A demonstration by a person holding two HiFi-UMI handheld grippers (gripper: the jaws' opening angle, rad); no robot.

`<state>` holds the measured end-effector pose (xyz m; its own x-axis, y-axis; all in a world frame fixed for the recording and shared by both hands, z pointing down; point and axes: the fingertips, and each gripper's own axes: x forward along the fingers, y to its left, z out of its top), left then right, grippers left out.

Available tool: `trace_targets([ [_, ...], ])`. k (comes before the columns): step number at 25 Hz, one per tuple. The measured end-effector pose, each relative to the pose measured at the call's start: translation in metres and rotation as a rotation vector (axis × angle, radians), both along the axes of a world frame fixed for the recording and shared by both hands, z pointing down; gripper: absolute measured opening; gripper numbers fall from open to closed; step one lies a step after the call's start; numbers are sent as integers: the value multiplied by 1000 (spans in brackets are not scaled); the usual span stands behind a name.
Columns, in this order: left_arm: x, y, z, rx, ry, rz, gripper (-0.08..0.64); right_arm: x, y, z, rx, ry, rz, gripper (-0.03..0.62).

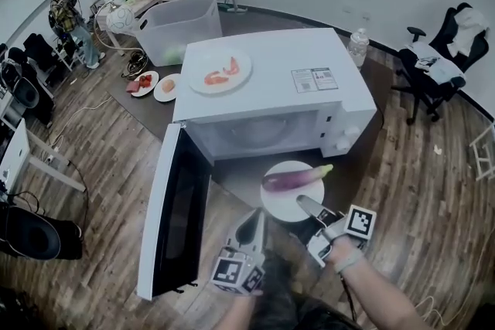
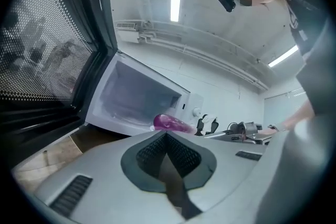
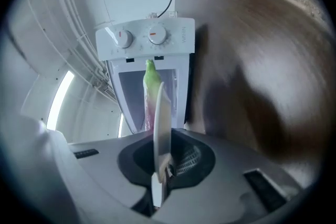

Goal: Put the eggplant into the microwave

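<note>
A white microwave (image 1: 271, 81) is seen from above on a dark brown surface, with its door (image 1: 174, 220) swung wide open to the left and its cavity exposed. Just in front of the opening, one purple eggplant (image 1: 294, 178) with a green stem end is carried on a white plate (image 1: 277, 206). The rim of that plate is clamped edge-on between the jaws of the right gripper (image 1: 307, 205). The left gripper (image 1: 257, 219) is held just beside it, between the plate and the open door, with its jaws pressed together on nothing.

Two round knobs (image 3: 124, 38) are set on the control panel at the right of the opening.

Four plates are counted in all: the held one, one with orange food (image 1: 207, 60) on top of the microwave, and two with food (image 1: 144, 83) well behind to the left. One clear bin (image 1: 182, 27) stands behind the microwave, and one bottle (image 1: 358, 46) near its right rear corner. One black office chair (image 1: 445, 58) is placed far right. Two people (image 1: 66, 11) are seen at a desk far left.
</note>
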<state>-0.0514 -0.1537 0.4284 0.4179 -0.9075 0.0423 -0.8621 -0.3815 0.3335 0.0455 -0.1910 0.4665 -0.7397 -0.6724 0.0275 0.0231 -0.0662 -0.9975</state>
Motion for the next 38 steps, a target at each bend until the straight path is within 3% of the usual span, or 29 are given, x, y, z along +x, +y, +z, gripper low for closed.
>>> trace_targets([
  [13, -24, -35, 24, -7, 6, -38, 0, -35, -48, 11, 37, -4, -37, 14],
  [20, -25, -57, 17, 34, -9, -51, 0, -41, -72, 9, 59, 11, -49, 14],
  [26, -29, -65, 30, 2, -6, -66, 0, -46, -86, 12, 49, 4, -42, 14],
  [31, -23, -68, 31, -4, -45, -35, 0, -53, -98, 10, 50, 8, -42, 14],
  [38, -12, -79, 22, 3, -24, 0, 0, -66, -112, 9, 45, 6, -36, 14],
])
